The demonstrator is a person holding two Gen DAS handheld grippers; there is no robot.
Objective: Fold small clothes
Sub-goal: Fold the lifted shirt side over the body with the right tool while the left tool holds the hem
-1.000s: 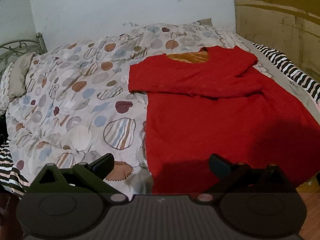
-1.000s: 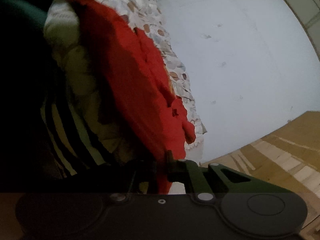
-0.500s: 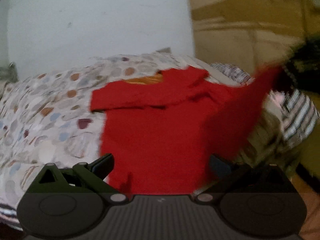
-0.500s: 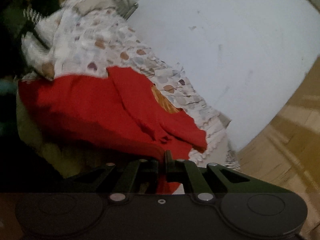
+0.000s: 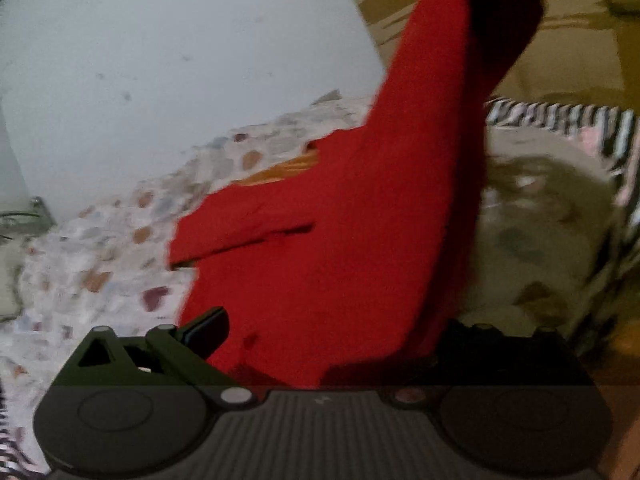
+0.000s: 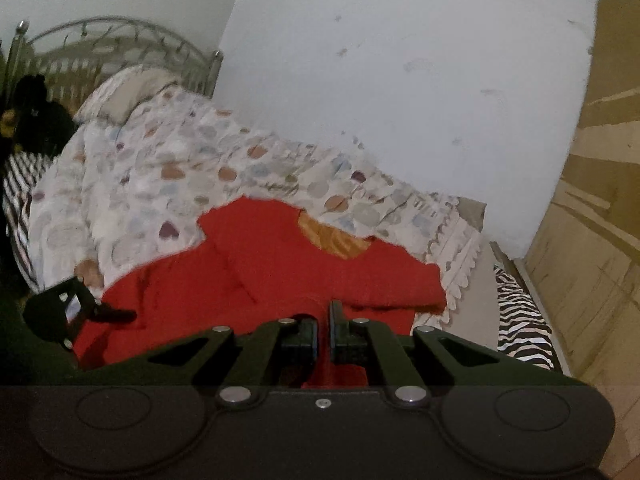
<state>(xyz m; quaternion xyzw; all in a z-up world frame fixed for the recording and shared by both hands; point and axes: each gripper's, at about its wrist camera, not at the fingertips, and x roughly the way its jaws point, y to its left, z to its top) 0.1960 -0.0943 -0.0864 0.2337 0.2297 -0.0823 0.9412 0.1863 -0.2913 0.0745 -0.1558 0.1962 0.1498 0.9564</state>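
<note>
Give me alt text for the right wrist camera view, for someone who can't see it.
The right claw is shut on a fold of a red sweater lifted over the rest of it, which lies on a bed with a spotted quilt. The left claw sits at the sweater's left edge. A white wall and a metal headboard stand behind.

Our left gripper (image 5: 320,330) and right gripper (image 6: 323,330) share one build: matte black bodies, ribbed centre panels, round embossed discs at each side, silver pivot screws, triangular cut-outs in the linkage arms, and dark fingers (image 5: 208,330).
</note>
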